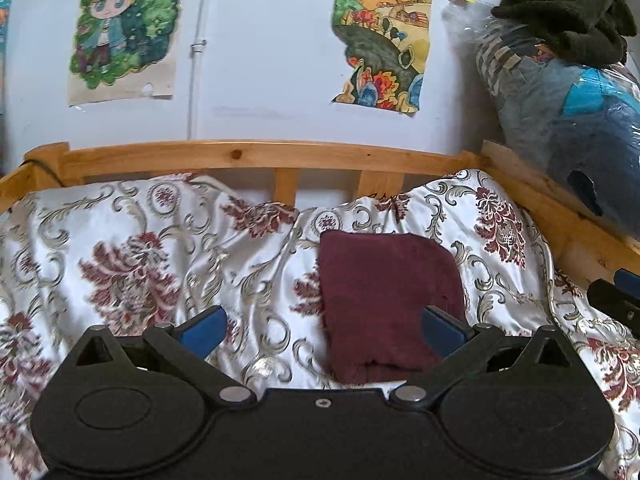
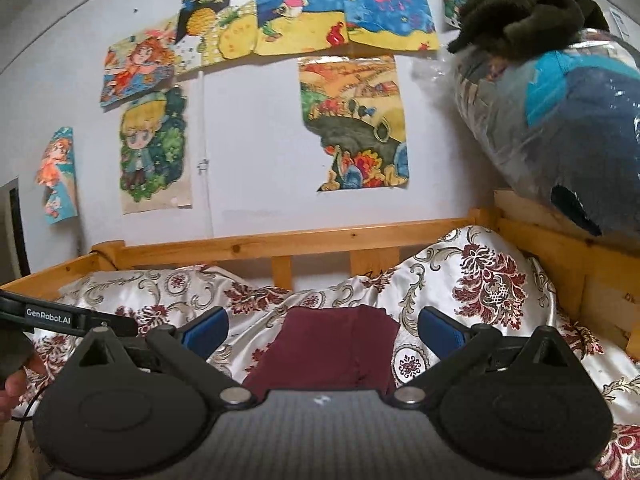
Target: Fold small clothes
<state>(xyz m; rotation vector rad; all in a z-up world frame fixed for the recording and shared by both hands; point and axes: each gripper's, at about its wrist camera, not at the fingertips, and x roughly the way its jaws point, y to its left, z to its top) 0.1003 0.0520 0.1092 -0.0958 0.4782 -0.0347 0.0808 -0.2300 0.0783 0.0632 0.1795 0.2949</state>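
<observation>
A dark maroon garment [image 1: 384, 300] lies folded into a rough rectangle on the floral bedspread [image 1: 132, 248]. My left gripper [image 1: 324, 330] hangs just in front of it, open, with nothing between its blue pads [image 1: 202, 330]; the garment sits toward its right finger. In the right wrist view the same maroon garment [image 2: 332, 344] lies straight ahead between the fingers of my right gripper [image 2: 322, 332], which is open and empty above the near edge of the cloth. The left gripper's black body [image 2: 60, 316] shows at the left edge of that view.
A wooden bed rail [image 1: 248, 156] runs along the far side and the right [image 2: 568, 256]. A plastic-wrapped bundle of bedding [image 1: 576, 120] with dark green cloth [image 1: 568, 20] on top sits at the right. Drawings hang on the white wall [image 2: 248, 152]. A hand [image 2: 12, 384] shows at the left.
</observation>
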